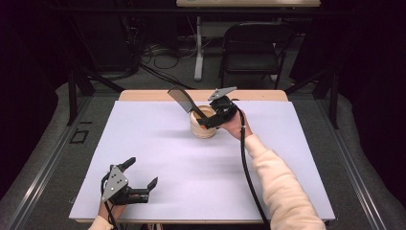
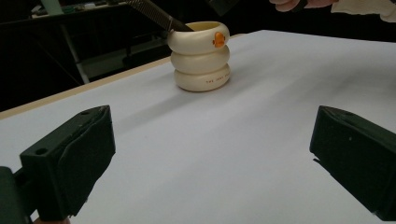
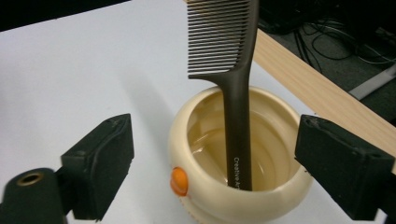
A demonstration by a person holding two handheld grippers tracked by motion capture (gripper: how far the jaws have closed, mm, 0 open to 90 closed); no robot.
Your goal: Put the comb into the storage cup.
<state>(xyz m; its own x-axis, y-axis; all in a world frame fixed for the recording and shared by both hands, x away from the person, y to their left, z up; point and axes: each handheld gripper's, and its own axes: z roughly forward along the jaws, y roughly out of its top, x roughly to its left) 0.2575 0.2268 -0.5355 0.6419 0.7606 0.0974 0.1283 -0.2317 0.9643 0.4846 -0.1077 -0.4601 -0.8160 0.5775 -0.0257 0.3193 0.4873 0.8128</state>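
Two open jaws of the right gripper straddle the cream cup at the table's far side, gripping nothing, where a dark comb stands handle-down, leaning away; the left gripper rests wide open, well apart.

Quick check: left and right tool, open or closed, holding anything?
Left tool: open, holding nothing, low over the table.
Right tool: open, jaws either side of the cup with the comb, gripping nothing.
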